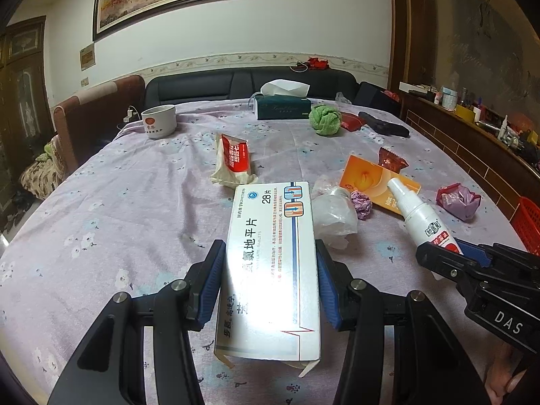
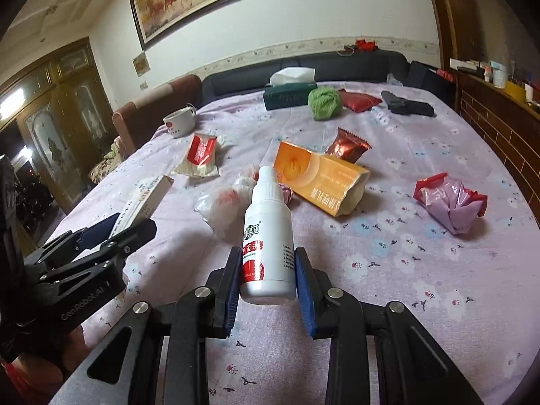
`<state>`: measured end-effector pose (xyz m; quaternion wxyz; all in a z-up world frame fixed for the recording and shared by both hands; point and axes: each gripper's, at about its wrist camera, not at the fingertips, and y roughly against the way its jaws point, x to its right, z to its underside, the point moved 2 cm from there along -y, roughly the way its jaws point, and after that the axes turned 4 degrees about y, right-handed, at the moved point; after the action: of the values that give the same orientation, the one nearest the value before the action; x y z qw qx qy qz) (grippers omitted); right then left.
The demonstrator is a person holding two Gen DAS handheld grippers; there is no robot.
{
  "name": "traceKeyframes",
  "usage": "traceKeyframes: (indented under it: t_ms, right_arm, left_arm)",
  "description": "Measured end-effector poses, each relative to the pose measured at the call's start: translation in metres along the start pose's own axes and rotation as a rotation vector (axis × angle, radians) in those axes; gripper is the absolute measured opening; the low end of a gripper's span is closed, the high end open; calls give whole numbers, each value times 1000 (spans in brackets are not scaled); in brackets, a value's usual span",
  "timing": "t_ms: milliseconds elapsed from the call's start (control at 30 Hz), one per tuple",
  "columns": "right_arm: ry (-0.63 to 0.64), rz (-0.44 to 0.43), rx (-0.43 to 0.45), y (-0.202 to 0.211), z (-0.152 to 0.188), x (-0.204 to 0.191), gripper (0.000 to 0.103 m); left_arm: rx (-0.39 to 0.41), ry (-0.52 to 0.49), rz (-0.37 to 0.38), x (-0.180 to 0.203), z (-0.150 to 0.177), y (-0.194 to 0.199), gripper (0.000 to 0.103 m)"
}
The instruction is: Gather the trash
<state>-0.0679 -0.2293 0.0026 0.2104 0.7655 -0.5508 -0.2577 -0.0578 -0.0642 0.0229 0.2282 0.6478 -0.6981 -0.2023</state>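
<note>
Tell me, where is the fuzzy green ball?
The green ball sits at the far end of the bed in both views, just right of the tissue box and left of a red packet.

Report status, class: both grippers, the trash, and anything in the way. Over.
Left gripper clamped on white tablet box. Right gripper clamped on spray bottle. Orange carton, wrappers remain on the bedspread. Nothing blocking.

Both wrist views look down, close — sharing the table (image 1: 135,202).
</note>
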Motion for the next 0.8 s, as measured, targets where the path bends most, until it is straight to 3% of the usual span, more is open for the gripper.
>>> traceKeyframes:
  t_ms: [800]
  right_arm:
    - [-11,3,-6,1,2,2,32]
  left_arm:
    - [-2,7,16,-1,1,0,50]
